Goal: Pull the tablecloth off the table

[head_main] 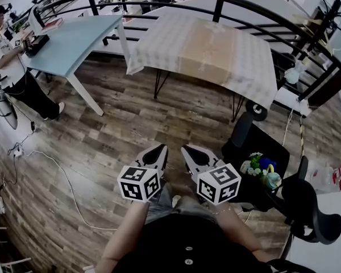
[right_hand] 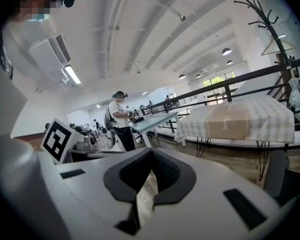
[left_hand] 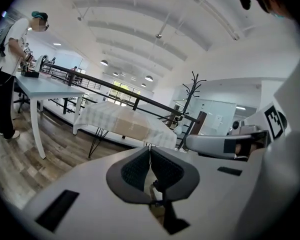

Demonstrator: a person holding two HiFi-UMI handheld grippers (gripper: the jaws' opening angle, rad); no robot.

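A pale checked tablecloth [head_main: 216, 53] with a tan band down its middle covers a table on thin black legs, across the wood floor from me. It also shows in the left gripper view as the draped tablecloth [left_hand: 122, 121], and in the right gripper view as the tablecloth [right_hand: 240, 118]. Close to my body, far short of the table, my left gripper [head_main: 158, 151] and right gripper [head_main: 188, 151] are held side by side. Both are shut with nothing between the jaws: the left gripper [left_hand: 150, 152] and the right gripper [right_hand: 150, 155] have their dark pads meeting.
A light blue table [head_main: 74, 38] stands left of the covered one, with a person [head_main: 8, 67] working at its end. A black railing [head_main: 216, 4] curves behind both tables. A black office chair [head_main: 261, 149] carrying small colourful items is at my right. A cable [head_main: 62, 181] trails over the floor.
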